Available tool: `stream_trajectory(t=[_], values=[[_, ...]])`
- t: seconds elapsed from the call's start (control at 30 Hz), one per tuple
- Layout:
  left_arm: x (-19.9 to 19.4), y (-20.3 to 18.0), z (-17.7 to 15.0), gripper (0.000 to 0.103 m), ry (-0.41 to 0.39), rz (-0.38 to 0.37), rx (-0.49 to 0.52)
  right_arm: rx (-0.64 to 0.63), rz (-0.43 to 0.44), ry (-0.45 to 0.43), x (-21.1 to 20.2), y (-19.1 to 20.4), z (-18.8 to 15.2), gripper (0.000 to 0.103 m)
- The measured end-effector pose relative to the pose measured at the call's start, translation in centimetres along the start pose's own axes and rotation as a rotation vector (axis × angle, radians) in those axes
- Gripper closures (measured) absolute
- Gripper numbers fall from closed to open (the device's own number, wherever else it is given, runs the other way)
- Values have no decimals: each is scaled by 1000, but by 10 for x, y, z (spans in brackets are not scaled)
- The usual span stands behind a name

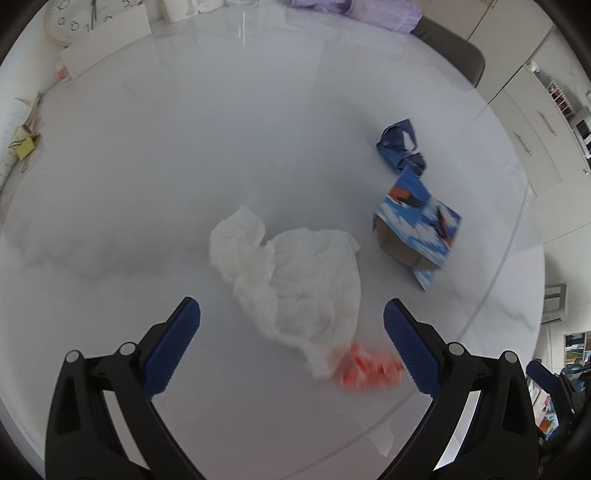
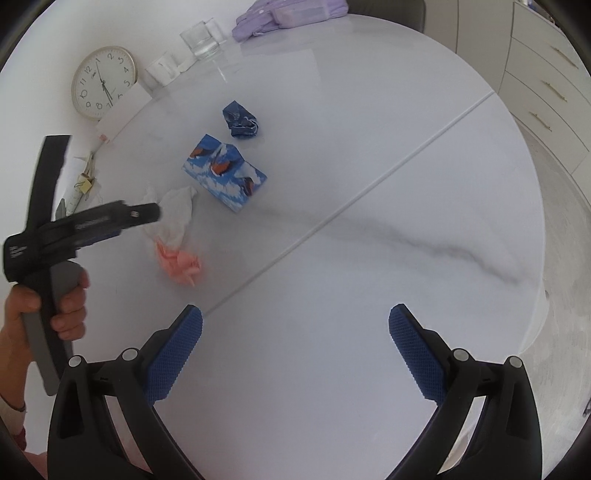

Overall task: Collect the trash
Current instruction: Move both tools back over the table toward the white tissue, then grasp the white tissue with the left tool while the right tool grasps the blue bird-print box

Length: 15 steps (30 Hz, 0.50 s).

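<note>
A crumpled white tissue [image 1: 295, 273] lies on the white round table [image 1: 147, 184], with an orange-pink scrap [image 1: 364, 369] at its near end. My left gripper [image 1: 291, 343] hangs open just above the tissue's near part, its blue pads either side, nothing between them. To the right lie a blue printed carton [image 1: 417, 225] and a crumpled dark blue wrapper [image 1: 400, 146]. In the right wrist view the same tissue [image 2: 177, 212], orange-pink scrap [image 2: 179, 264], carton [image 2: 225, 171] and wrapper [image 2: 240, 120] appear at left, with a hand [image 2: 70, 310] holding the left gripper. My right gripper [image 2: 295, 350] is open over bare table.
A wall clock [image 2: 103, 83] leans at the table's far left behind a white card [image 2: 123, 110]. Glasses [image 2: 203, 38] and a lilac pouch [image 2: 291, 14] stand at the far edge. Clips and papers [image 1: 26, 140] lie at the left. A seam [image 2: 369, 192] crosses the table. Cabinets [image 2: 546, 74] stand right.
</note>
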<state>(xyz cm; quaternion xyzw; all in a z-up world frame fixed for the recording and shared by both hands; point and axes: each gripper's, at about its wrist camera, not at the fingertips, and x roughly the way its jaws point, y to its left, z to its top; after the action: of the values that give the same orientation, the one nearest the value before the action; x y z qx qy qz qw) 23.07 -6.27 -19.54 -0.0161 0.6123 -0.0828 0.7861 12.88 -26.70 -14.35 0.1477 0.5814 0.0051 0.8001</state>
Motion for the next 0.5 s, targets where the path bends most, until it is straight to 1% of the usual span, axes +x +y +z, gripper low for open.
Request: stream_trajectory(t=[0.17, 0.23, 0.27, 0.33, 0.37, 0.43, 0.47, 0.5], values=[[20, -8, 7, 9, 25, -2, -23, -18, 1, 17, 15, 6, 19, 3], [26, -8, 11, 19, 27, 9, -27, -24, 4, 21, 19, 8, 26, 3], [28, -9, 12, 20, 33, 17, -29, -26, 5, 22, 21, 9, 28, 3], [28, -9, 12, 29, 24, 34, -31, -29, 9, 23, 23, 10, 32, 3], [28, -10, 12, 31, 20, 42, -27, -34, 12, 24, 25, 10, 35, 3], [26, -11, 13, 39, 20, 55, -12, -44, 15, 23, 27, 12, 38, 3], [26, -11, 12, 42, 19, 59, -9, -47, 15, 23, 27, 13, 39, 3], [25, -11, 13, 48, 14, 67, -5, -54, 15, 25, 28, 14, 40, 3]])
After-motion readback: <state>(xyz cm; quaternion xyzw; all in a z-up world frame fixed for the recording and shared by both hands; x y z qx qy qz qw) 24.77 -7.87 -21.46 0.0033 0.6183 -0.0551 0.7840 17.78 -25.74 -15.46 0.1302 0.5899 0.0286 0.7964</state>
